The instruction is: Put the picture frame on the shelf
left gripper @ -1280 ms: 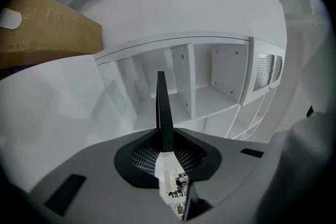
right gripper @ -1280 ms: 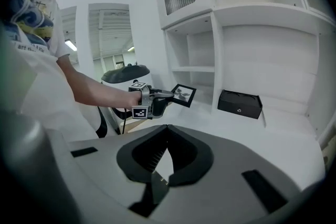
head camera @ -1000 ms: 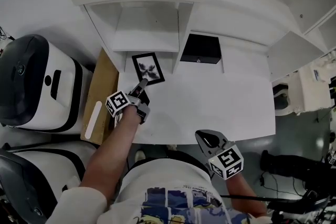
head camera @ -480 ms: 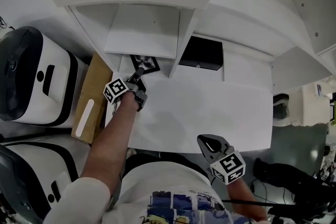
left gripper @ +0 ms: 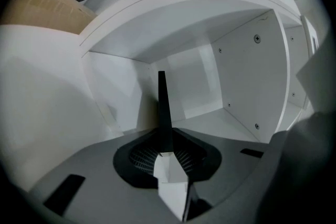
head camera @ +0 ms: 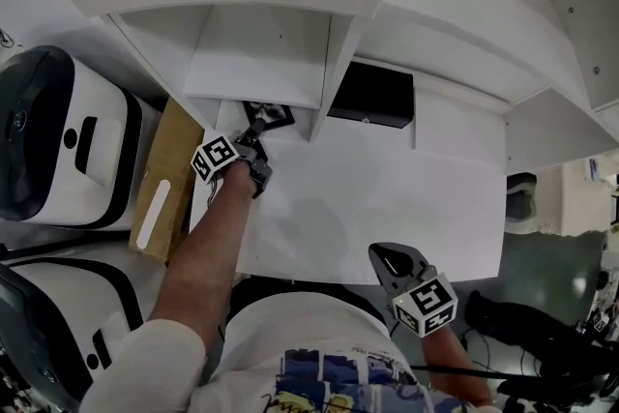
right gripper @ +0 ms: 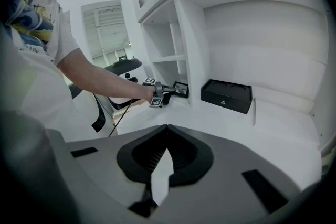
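Placing step: left gripper [head camera: 257,134] jaws clamped the frame [head camera: 272,114] at the shelf [head camera: 253,63] bay; right gripper [head camera: 387,258] jaws together, empty. Next: seat it, let go.

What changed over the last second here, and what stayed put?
The left gripper, fingers shut on the picture frame, carried it away from the person into the lower-left shelf compartment. The frame is now mostly hidden under the shelf board. Nothing was grasped or released. The right gripper stayed shut and empty by the desk's front edge, and the black box did not move.
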Demonstrator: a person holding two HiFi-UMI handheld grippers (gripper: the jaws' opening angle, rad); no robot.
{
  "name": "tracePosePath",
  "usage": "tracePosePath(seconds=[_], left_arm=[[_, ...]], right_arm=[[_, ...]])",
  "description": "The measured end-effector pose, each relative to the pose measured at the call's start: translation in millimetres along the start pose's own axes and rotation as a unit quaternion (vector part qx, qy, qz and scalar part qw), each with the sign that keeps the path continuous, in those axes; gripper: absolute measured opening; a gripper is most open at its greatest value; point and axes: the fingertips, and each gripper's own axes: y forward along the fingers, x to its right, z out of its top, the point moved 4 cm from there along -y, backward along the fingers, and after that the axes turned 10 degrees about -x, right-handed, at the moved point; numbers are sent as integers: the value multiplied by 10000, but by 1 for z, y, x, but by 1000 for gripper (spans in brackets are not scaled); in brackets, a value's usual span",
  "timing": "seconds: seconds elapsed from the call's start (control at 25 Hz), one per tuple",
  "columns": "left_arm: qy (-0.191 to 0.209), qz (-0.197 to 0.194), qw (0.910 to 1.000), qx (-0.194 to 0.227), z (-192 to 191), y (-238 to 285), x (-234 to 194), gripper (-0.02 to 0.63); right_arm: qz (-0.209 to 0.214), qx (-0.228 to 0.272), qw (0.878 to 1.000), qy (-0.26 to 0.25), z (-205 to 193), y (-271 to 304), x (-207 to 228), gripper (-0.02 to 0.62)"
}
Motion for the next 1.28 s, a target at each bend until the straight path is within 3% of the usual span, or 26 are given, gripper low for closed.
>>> tracePosePath(seconds=[0.32,0.64,0.96,1.28], left_arm=[[907,875,9919,-167,4,6,0,109],[2018,1867,9605,-429,5,8,3,161],[2605,2411,9328,-620,6,8,2,179],[2768,2636,9223,-577,6,-8,3,179]], right_arm=[[103,-13,9999,6,0,3,8,25],[172,-17,9998,-7,-1,3,15,25],[204,-14,9998,-8,-4,2,21,25],[326,26,9995,-34,-7,5,25,25]])
